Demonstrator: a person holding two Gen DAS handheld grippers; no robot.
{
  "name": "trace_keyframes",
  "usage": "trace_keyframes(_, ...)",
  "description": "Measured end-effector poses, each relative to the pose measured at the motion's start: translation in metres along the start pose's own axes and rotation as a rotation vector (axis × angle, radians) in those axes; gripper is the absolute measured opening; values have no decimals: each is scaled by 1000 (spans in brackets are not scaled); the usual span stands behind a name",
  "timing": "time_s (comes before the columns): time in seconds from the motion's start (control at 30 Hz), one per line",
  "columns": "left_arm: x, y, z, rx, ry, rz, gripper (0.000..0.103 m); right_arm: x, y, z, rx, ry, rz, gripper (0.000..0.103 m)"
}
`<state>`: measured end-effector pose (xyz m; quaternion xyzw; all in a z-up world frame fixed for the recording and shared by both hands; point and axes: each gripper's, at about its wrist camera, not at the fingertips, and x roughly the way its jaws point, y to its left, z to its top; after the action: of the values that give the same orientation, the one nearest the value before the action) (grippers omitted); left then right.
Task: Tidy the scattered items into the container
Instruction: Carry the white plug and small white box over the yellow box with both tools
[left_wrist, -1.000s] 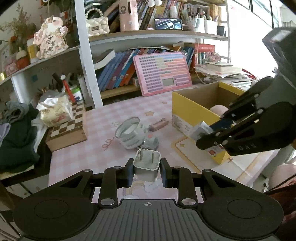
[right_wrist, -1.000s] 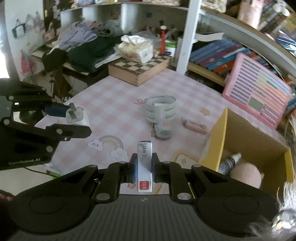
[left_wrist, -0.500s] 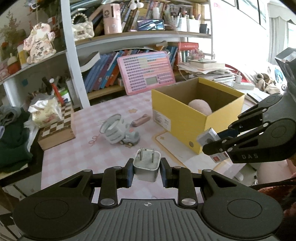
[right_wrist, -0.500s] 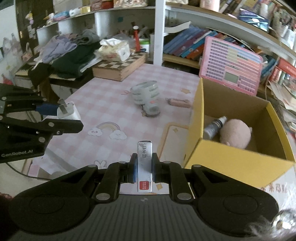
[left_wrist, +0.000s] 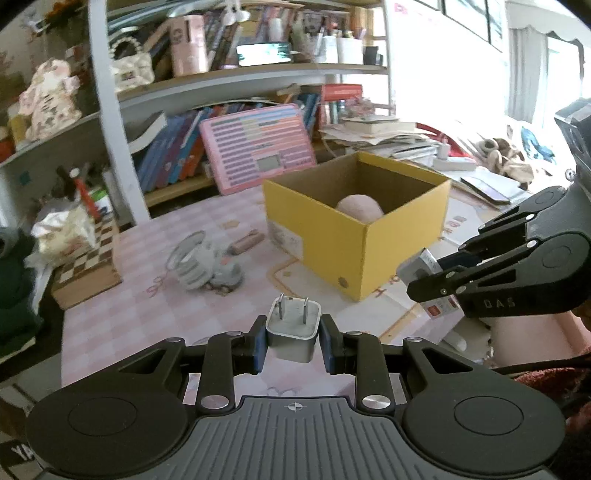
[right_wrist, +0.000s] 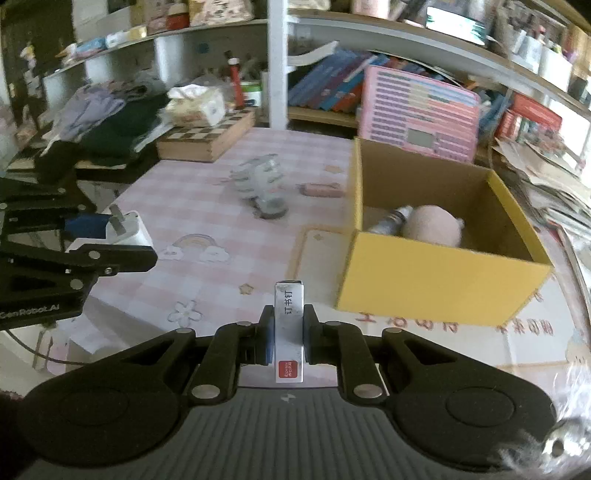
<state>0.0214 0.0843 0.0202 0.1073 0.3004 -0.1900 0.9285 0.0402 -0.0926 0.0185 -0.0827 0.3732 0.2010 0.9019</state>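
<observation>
On the pink checked table (right_wrist: 192, 206) I see the yellow box (right_wrist: 436, 273) at right, open-topped, a pink plush (right_wrist: 432, 225) and a small bottle (right_wrist: 389, 219) inside. Left of the box, farther off, a grey toy truck (right_wrist: 258, 181) and a pink bar (right_wrist: 320, 190) lie on the cloth. My left gripper (left_wrist: 293, 338) is clamped on a white plug adapter (left_wrist: 293, 328), prongs up, above the near table edge. My right gripper (right_wrist: 289, 332) pinches a slim staple box (right_wrist: 289, 328), near the box's front corner.
</observation>
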Motion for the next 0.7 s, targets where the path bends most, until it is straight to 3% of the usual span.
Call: trace_keyframes(0.7,27,-44,27,98,-16,-118,27,-22,-51,-23,111,-3,-108,14)
